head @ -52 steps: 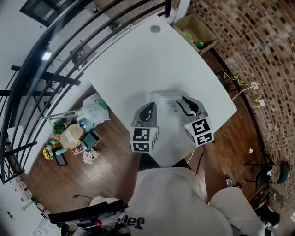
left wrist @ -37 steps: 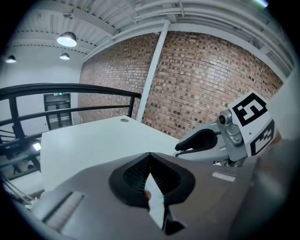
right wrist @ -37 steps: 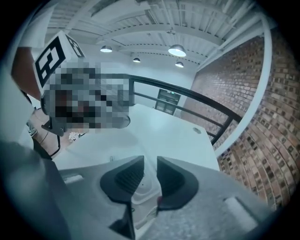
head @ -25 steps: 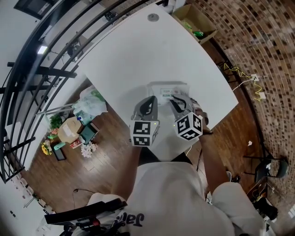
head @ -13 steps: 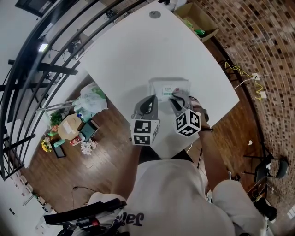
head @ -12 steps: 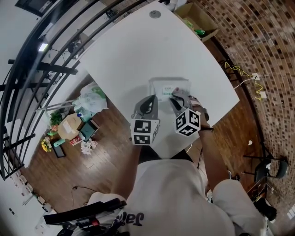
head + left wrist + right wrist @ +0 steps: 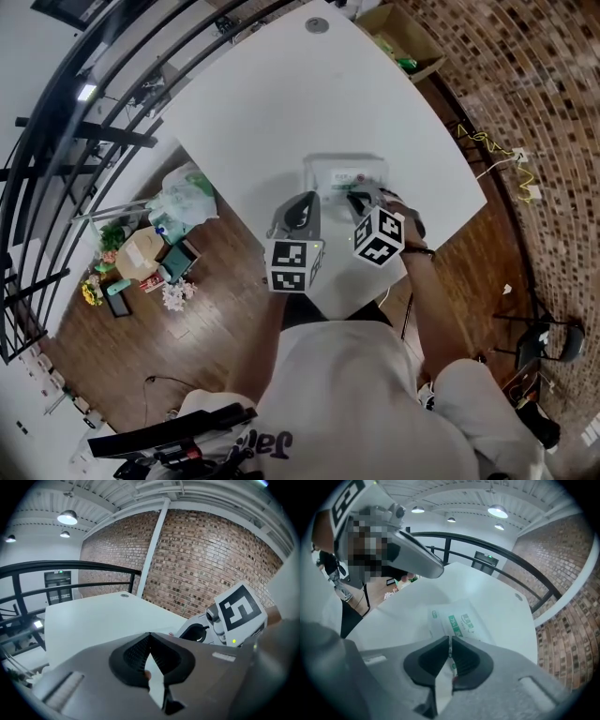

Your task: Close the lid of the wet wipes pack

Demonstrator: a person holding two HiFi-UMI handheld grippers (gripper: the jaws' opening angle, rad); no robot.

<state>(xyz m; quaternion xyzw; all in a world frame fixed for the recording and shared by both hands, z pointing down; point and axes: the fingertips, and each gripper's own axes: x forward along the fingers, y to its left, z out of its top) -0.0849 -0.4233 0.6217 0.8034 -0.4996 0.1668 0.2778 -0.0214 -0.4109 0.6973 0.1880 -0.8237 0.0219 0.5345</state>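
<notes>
Desk (image 7: 281, 94) was white, brick wall (image 7: 525, 75) beside. Left claw (image 7: 302, 204) was shut; right claw (image 7: 361, 199) had just closed, empty, over wet wipes pack (image 7: 342, 172).

Left gripper (image 7: 303, 200): held just beside the right gripper (image 7: 354, 197), pointing forward and slightly downward. Its fingers (image 7: 131, 656) are fully together with nothing between them.

Right gripper: pitched steeply downward, marker cube (image 7: 379, 236) tilted. Its fingers (image 7: 468, 660) have just been closing and stand almost together. Whether the hairline slit holds anything cannot be told.

Right forearm (image 7: 427, 291) reaches forward.
</notes>
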